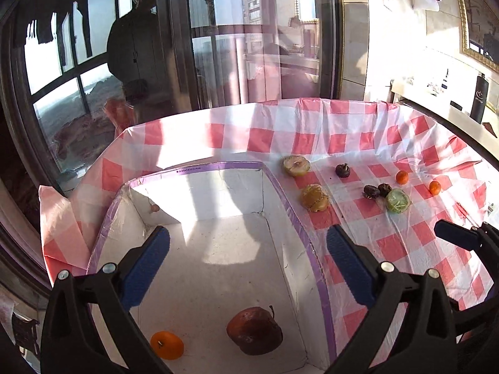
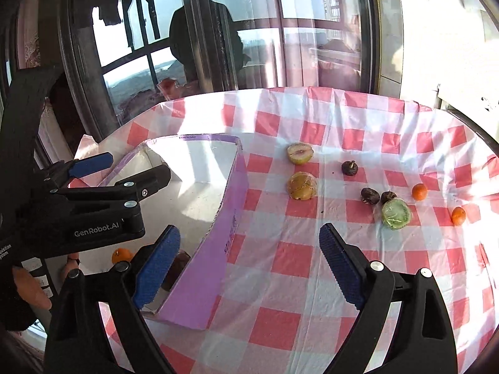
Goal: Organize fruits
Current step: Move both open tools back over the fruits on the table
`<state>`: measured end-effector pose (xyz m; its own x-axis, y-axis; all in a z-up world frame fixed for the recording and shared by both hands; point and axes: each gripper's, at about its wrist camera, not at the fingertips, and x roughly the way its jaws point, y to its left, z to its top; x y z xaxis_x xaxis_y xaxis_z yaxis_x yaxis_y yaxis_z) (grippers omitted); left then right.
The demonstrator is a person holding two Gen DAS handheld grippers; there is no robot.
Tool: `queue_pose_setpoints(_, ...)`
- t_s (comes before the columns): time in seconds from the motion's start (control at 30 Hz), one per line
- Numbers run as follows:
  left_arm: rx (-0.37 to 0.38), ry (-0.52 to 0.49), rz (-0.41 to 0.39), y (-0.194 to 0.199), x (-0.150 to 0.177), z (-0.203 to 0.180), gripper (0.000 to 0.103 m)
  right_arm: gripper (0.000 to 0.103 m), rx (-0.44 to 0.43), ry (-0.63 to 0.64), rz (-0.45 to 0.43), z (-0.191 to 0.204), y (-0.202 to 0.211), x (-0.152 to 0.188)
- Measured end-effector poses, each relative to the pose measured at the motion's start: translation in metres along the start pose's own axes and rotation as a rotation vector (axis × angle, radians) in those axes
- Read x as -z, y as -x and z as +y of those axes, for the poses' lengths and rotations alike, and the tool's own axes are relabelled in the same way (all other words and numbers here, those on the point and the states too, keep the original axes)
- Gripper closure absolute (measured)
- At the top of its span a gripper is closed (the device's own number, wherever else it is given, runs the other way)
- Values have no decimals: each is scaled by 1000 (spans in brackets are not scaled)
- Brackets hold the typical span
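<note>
A white box with purple rim (image 1: 280,187) (image 2: 230,205) stands on the checked table. In it lie a dark red apple (image 1: 254,330) and a small orange (image 1: 167,344) (image 2: 121,255). My left gripper (image 1: 248,265) is open and empty above the box; it also shows in the right wrist view (image 2: 131,168). My right gripper (image 2: 249,265) is open and empty over the cloth beside the box's right wall. On the cloth lie a pale halved fruit (image 2: 299,153), a yellow-brown fruit (image 2: 302,186), a green wrapped fruit (image 2: 396,213), dark small fruits (image 2: 369,194) and two small oranges (image 2: 419,192) (image 2: 458,215).
The pink-and-white checked cloth (image 2: 296,265) covers the table up to a raised back edge. A large window stands behind the table. A counter with a dark bottle (image 1: 478,98) is at the right.
</note>
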<state>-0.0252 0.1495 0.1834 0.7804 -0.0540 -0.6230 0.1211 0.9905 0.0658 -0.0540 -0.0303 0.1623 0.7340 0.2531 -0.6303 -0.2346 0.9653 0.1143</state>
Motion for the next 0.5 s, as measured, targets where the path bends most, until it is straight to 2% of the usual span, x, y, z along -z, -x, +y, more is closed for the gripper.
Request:
queue_pose_setpoints(0.13, 33, -30, 25, -7, -9, -45, 2, 15, 136, -42, 97, -58, -12, 14)
queue_pose_setpoints(0.23, 108, -45, 58, -17, -13, -80, 2, 15, 213, -74, 163, -101, -20, 33)
queue_pose_setpoints(0.4, 204, -80, 146, -42, -5, -140, 2, 16, 272, -128, 240, -159, -30, 56)
queue_pose_setpoints(0.5, 254, -95, 233, -67, 11, -169, 2, 16, 290, -129, 266, -187, -41, 61)
